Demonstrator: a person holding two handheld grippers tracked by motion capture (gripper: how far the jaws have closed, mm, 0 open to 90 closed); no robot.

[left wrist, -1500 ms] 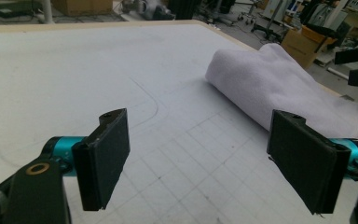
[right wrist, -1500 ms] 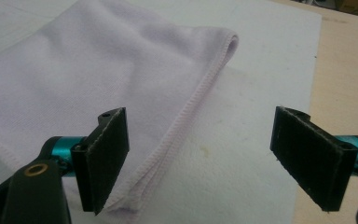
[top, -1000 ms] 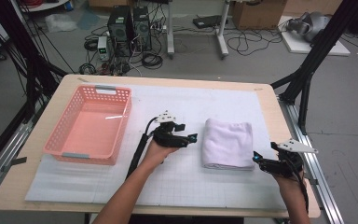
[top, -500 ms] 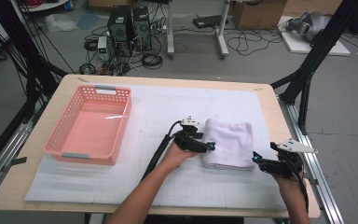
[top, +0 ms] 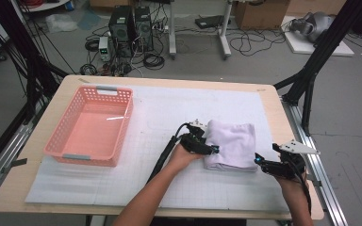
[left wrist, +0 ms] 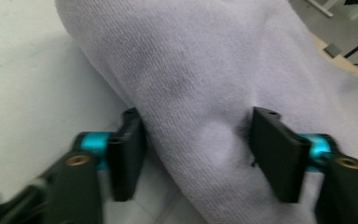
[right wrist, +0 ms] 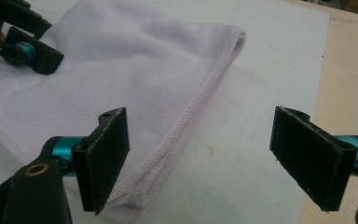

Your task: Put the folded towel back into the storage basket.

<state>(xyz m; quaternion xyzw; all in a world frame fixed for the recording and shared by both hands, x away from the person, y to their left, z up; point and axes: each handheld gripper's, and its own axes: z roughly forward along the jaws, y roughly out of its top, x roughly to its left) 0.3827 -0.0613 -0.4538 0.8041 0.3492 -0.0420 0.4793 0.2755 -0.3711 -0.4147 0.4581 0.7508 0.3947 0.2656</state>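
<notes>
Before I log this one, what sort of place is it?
Probably a lab or workshop recording station: a wooden table inside a black metal frame, computer towers and loose cables on the floor, cardboard boxes behind.

Lab or robotics workspace: black frame rig around the counter, 2 PC towers and loose cables on the far floor, cardboard box far right.
</notes>
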